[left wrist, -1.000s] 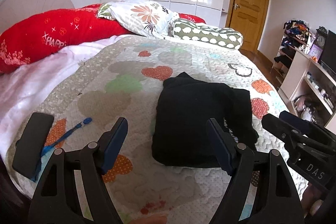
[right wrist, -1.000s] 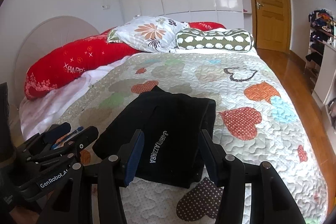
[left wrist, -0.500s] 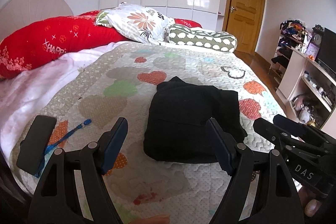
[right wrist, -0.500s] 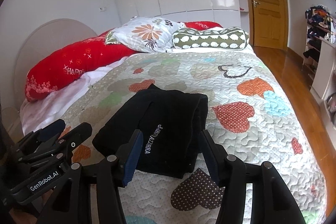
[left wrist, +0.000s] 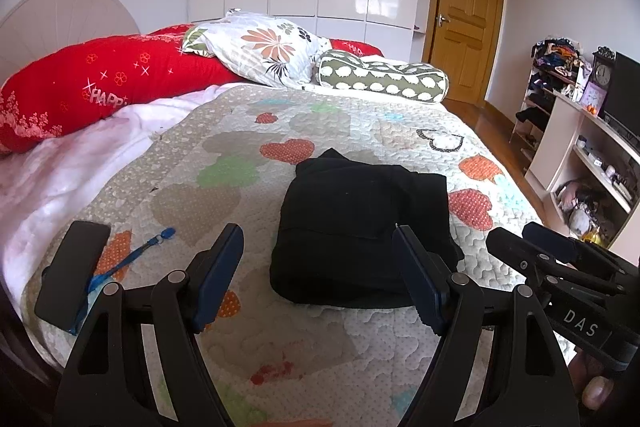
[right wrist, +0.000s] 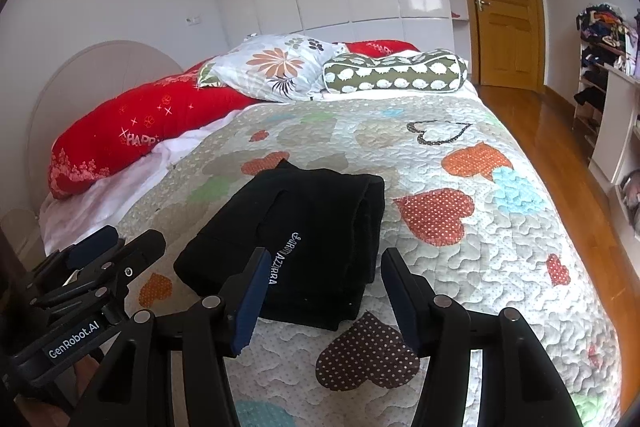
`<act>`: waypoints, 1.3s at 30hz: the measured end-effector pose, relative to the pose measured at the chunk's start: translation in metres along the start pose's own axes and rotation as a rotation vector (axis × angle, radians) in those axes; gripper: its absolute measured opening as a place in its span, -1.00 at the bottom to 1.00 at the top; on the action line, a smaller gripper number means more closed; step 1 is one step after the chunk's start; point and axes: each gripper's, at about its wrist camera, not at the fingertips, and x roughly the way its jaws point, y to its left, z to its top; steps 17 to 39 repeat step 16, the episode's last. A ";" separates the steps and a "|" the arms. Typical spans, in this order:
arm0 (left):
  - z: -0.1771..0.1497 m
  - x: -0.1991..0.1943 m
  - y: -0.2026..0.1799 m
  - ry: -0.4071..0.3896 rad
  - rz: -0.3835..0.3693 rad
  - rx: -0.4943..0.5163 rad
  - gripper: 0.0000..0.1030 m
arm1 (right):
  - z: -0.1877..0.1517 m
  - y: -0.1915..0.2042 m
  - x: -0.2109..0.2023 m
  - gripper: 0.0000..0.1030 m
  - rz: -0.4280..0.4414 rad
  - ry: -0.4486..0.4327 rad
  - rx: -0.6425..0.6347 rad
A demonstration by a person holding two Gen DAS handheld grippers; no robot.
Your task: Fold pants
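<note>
On the heart-print quilt [right wrist: 460, 267], black pants [right wrist: 304, 239], folded into a compact bundle.

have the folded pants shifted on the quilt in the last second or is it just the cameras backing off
No. The pants keep their far corner beside the same orange heart on the quilt; they only look smaller, so the cameras pulled back.

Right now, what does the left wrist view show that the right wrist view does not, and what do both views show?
Only the left wrist view shows the black phone and the blue strap on the quilt, plus the clock and the dark screen by the wall.

Only the right wrist view shows the white lettering on the pants.

Both show the folded black pants lying free on the quilt, the red pillow, the wooden door, and both open grippers: left gripper, right gripper.
</note>
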 end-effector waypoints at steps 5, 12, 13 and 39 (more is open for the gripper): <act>0.000 0.000 0.000 -0.001 0.000 -0.003 0.51 | -0.001 0.000 -0.001 0.08 0.000 0.005 -0.003; -0.001 -0.003 0.002 -0.011 0.000 -0.012 0.51 | -0.004 -0.002 -0.001 0.09 -0.002 0.014 0.001; -0.001 -0.004 0.002 -0.016 -0.001 -0.013 0.51 | -0.005 -0.003 -0.001 0.09 -0.004 0.015 0.002; -0.002 -0.005 0.005 -0.016 -0.006 -0.014 0.51 | -0.005 -0.008 -0.001 0.09 -0.009 0.017 0.009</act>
